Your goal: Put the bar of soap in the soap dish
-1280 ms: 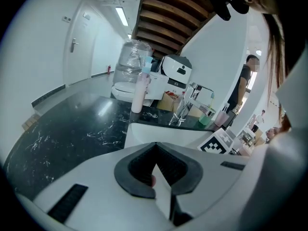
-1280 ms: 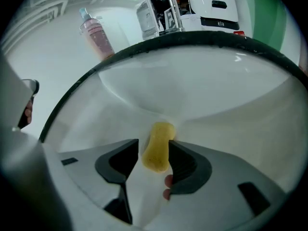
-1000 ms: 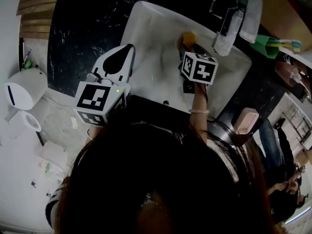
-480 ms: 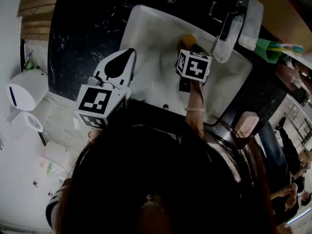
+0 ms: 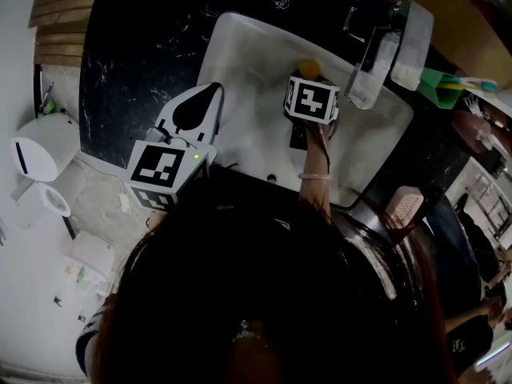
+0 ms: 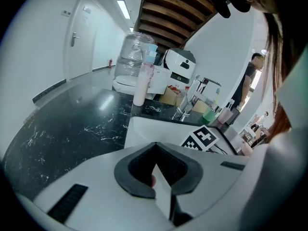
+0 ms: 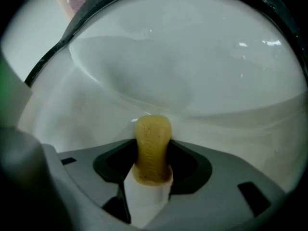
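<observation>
Washroom corner, apparently within larger shared indoor space. White basin point(image 5: 240, 62) sunk in black veined counter point(image 5: 136, 62); chrome tap point(image 5: 370, 54) at basin's far side; green cup point(image 5: 432, 78) holding toothbrushes; pink soap dish point(image 5: 402, 205) on counter. Wooden stair underside point(image 6: 168, 8) overhead; big water jug point(image 6: 137, 47); bystanders point(image 5: 472, 294) nearby.

Head view hangs high above the sink point(image 5: 248, 62), aimed steeply down. Left gripper view sits low beside the sink, looking across the counter point(image 6: 72, 129) at its rim. Right gripper view's way closer, down inside the sink. All three share it.
</observation>
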A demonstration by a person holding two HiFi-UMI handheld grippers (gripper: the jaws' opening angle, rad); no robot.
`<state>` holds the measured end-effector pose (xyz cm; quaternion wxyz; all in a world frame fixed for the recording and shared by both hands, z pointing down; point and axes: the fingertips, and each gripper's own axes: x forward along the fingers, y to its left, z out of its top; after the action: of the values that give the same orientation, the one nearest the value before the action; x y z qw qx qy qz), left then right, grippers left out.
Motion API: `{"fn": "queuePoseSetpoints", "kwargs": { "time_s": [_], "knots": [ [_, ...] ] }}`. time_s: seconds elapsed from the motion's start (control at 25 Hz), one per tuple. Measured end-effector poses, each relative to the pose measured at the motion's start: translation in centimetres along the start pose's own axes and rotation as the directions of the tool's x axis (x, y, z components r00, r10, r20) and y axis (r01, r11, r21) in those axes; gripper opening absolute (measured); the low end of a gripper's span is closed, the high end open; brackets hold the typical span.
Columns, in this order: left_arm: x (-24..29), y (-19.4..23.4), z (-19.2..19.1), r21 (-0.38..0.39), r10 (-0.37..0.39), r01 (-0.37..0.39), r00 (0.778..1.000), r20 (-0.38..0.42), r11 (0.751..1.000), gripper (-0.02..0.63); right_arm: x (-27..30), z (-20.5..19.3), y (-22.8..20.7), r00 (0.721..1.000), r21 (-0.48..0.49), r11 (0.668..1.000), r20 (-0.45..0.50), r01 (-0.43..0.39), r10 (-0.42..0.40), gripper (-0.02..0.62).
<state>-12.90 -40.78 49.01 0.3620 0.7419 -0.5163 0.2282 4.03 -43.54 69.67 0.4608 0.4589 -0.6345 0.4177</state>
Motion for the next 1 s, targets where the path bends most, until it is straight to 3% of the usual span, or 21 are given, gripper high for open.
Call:
{"fn": "queuePoseSetpoints", "kwargs": {
  "time_s": [0.44,0.64,1.0],
  "knots": [
    [-0.3,0.3,-0.3,-0.004,0.005,-0.005,1.0,-0.003,1.0,-0.005,-0.1,0.0,-0.1,1.0,0.012,1.0,0.016,0.021,-0.022,0.213],
    [-0.7,0.4,-0.5,-0.009,-0.001,0.001,1.0,0.001,1.0,-0.005,-0.1,0.3,0.1,0.998,-0.03,0.999,0.051,0.029,-0.028,0.212],
    [-1.6,0.6,-1.0,-0.004,-0.017,0.017,1.0,0.007,1.0,-0.005,-0.2,0.1,0.0,0.998,-0.017,1.0,0.064,-0.011,0.012,0.207]
  ]
}}
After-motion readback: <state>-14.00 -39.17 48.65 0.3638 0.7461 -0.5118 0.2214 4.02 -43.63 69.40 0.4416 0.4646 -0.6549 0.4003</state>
